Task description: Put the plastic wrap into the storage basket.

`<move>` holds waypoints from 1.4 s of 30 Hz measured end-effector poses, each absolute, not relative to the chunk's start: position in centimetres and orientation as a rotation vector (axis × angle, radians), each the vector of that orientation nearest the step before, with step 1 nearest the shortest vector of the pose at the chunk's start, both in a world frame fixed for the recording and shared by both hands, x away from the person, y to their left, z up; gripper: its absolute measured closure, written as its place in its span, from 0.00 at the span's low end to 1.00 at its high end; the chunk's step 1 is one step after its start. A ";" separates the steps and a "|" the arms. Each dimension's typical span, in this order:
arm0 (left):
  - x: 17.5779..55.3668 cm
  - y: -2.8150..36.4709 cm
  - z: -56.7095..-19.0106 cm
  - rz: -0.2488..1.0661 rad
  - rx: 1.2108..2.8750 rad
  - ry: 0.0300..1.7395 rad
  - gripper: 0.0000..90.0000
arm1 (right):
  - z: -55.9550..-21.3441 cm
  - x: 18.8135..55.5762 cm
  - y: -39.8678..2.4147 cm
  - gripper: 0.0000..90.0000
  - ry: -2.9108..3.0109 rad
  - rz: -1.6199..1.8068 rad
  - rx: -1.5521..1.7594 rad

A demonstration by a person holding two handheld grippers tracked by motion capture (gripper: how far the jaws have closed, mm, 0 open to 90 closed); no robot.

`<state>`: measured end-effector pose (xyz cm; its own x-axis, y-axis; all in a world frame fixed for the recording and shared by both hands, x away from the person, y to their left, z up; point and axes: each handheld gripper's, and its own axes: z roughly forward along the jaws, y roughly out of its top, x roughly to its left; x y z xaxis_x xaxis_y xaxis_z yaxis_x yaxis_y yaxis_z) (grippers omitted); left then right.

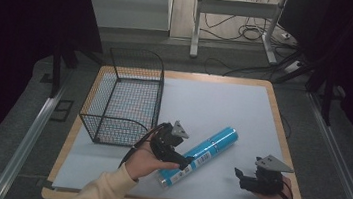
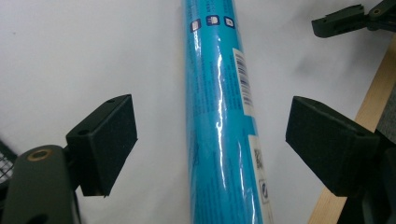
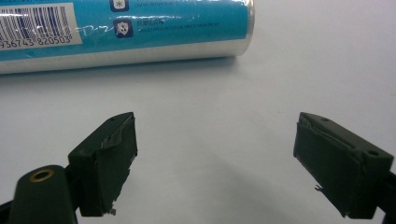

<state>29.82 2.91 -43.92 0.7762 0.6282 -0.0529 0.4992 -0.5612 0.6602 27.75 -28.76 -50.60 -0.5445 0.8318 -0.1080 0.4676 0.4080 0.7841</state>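
The left gripper hangs over a glossy blue tube, jaws spread wide to either side of it and clear of its wrap. The tube, a long cylinder with a white barcode label, lies diagonally on the pale sheet just right of a black wire basket. Right of the tube, the right gripper gapes open over bare sheet.

A blue tube carries a white barcode label with the digits "936743 820503" partly readable beneath the bars. Beside it are small icons with tiny white print, too blurred to read.
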 end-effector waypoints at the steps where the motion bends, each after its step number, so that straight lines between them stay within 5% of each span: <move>1: 29.9 2.6 -43.9 0.245 2.290 0.838 0.18 | -50.6 27.7 -28.8 0.15 2.177 0.986 1.104; 42: 34.3 -4.9 -47.6 0.184 2.546 0.844 0.19 | -50.6 27.7 -28.8 0.15 2.185 0.985 1.085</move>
<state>34.27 -4.88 -47.64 0.8039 0.5946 -0.0142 0.5345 -0.7118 0.4556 27.71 -28.75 -50.59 -0.5537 0.8245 -0.1168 0.4583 0.4188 0.7839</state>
